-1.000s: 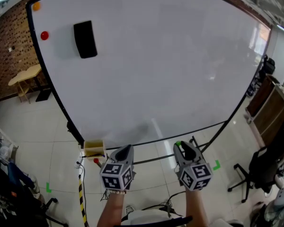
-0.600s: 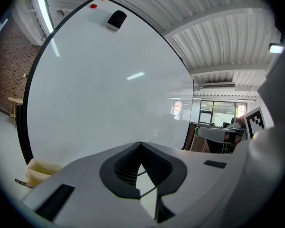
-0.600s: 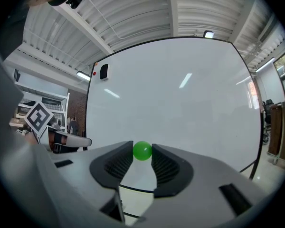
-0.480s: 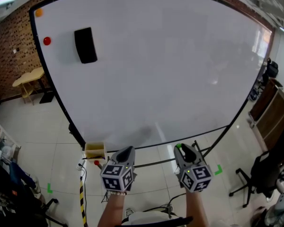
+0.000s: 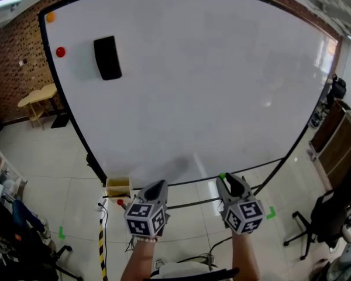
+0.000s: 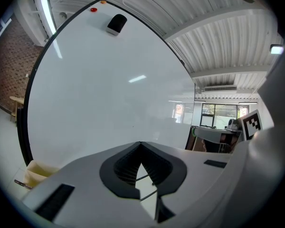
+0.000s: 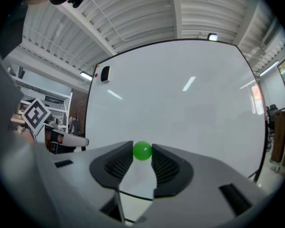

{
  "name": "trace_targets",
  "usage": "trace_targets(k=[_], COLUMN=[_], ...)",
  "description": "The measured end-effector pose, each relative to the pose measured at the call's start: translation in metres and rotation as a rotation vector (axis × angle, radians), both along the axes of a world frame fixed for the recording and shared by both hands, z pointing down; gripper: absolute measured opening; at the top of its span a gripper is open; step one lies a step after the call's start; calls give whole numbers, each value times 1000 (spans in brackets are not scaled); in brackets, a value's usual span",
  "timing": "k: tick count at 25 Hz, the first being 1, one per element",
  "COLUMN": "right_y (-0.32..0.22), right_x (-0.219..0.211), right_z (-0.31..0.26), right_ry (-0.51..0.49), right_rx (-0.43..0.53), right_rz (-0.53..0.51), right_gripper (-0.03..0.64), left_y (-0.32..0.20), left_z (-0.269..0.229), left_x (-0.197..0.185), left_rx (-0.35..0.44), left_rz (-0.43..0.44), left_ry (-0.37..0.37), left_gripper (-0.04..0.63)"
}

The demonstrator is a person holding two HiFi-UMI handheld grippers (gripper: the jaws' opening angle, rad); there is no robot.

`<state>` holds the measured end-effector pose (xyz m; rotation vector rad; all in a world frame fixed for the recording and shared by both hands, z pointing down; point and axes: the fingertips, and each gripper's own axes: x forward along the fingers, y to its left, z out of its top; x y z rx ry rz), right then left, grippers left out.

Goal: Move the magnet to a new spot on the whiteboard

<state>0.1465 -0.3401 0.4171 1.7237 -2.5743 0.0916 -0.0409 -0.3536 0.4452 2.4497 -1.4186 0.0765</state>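
Observation:
A large whiteboard [image 5: 193, 81] stands in front of me. My right gripper [image 5: 227, 180] is low before the board's bottom edge, shut on a small green ball magnet [image 7: 142, 150], which also shows as a green dot [image 5: 222, 175] at the jaw tips. My left gripper [image 5: 156, 184] is beside it, shut with nothing between its fingertips [image 6: 140, 143]. Neither gripper touches the board. At the board's top left sit a red magnet [image 5: 60, 52], an orange magnet [image 5: 50, 17] and a black eraser [image 5: 107, 58].
A small wooden box [image 5: 117, 187] hangs at the board's lower left corner, with a red object [image 5: 120, 203] below it. A wooden table [image 5: 38, 98] stands left by the brick wall. An office chair [image 5: 324, 209] and a cabinet [image 5: 339, 139] stand right.
The view has shifted a little, so the board and its magnets sit slightly lower in frame. Both grippers keep their places, and the green magnet stays in the right one.

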Motion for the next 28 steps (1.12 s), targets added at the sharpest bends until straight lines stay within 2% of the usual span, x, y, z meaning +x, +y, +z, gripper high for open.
trace_targets(k=[13, 21, 28], right_y=[-59, -88, -113], right_x=[-17, -44, -61], right_z=[-170, -229, -244], right_ry=[257, 381, 443], right_rx=[329, 430, 444], right_rz=[15, 14, 8], right_gripper=[133, 133, 133], left_y=[-1, 0, -3], left_z=[-7, -6, -6], left_x=[-14, -26, -39], left_rx=[7, 7, 8], left_rz=[-42, -72, -100], left_ry=[8, 16, 21], left_gripper=[-3, -2, -2])
